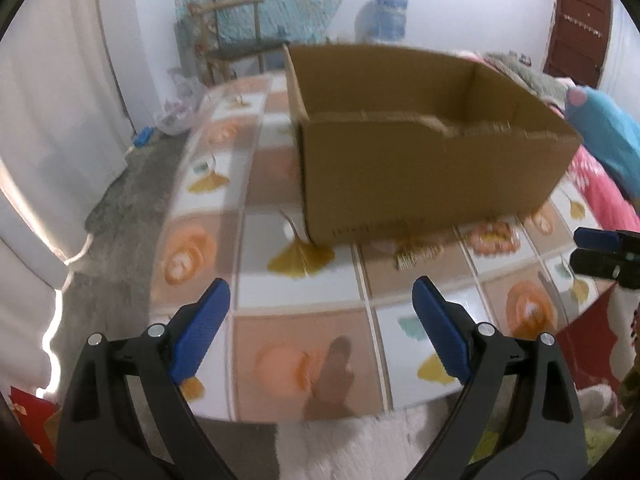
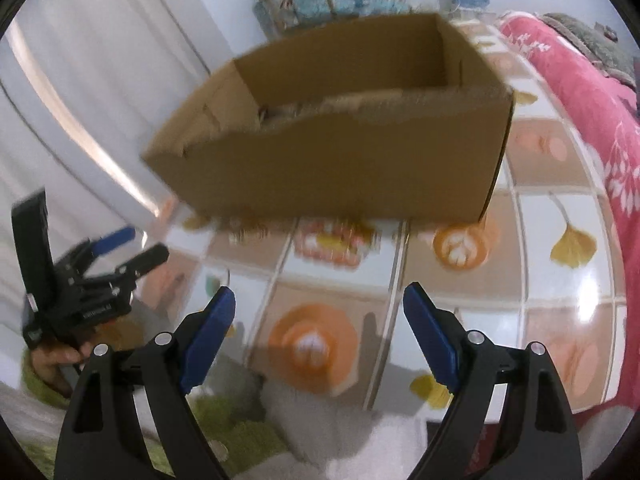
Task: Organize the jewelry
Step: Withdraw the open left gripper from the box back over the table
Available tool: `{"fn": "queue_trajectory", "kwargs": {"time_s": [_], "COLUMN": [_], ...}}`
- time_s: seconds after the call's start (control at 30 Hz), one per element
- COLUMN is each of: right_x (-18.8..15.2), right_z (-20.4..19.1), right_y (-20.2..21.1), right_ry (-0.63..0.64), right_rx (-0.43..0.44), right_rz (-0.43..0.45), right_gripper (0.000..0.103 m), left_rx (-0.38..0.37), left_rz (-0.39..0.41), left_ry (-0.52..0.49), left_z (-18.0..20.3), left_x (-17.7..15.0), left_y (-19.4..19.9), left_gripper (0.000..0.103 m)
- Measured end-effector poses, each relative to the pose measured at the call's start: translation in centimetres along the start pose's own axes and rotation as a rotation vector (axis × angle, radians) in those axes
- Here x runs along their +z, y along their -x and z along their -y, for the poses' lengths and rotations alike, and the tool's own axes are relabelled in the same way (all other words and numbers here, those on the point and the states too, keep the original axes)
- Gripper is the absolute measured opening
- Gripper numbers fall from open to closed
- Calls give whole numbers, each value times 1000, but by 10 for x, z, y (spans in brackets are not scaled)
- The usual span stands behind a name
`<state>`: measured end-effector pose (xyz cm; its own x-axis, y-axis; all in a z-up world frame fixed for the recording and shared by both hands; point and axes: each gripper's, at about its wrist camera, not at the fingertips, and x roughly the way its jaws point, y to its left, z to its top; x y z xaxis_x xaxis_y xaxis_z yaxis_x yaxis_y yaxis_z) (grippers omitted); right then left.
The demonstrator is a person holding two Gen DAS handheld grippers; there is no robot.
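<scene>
Grippers both angle down over the table, each with blue pads spread wide and nothing between them: the left gripper (image 1: pixel 321 308) and the right gripper (image 2: pixel 319 314). A hand (image 2: pixel 52 360) grips the left one's handle. The tablecloth (image 1: pixel 304 344) shows ginkgo leaves and coffee cups. A cardboard box (image 1: pixel 420 160) stands open-topped, its long side facing the grippers; a small gold jewelry piece (image 1: pixel 414 258), blurred, lies just before it.

Left gripper (image 1: pixel 321 292) and right gripper (image 2: pixel 319 299) both angled downward, jaws spread wide, nothing between them.
</scene>
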<state>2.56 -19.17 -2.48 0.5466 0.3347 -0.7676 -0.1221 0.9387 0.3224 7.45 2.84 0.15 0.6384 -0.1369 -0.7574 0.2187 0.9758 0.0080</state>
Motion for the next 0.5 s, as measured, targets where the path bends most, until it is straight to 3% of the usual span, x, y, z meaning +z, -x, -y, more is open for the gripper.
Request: {"fn": "queue_trajectory", "kwargs": {"time_s": [0.1, 0.3, 0.5], "right_x": [16, 36, 46], "right_z": [11, 33, 44], "right_y": [5, -6, -16], "right_ry": [-54, -155, -216], "right_rx": [20, 48, 62], "right_rz": [49, 48, 53], "right_gripper": [81, 51, 38], "left_rx": [5, 7, 8], "left_rz": [24, 30, 45], "left_ry": [11, 48, 41], "left_z": [-7, -21, -24], "left_x": [13, 36, 49], "left_y": [-4, -21, -32], "left_gripper": [89, 89, 89]}}
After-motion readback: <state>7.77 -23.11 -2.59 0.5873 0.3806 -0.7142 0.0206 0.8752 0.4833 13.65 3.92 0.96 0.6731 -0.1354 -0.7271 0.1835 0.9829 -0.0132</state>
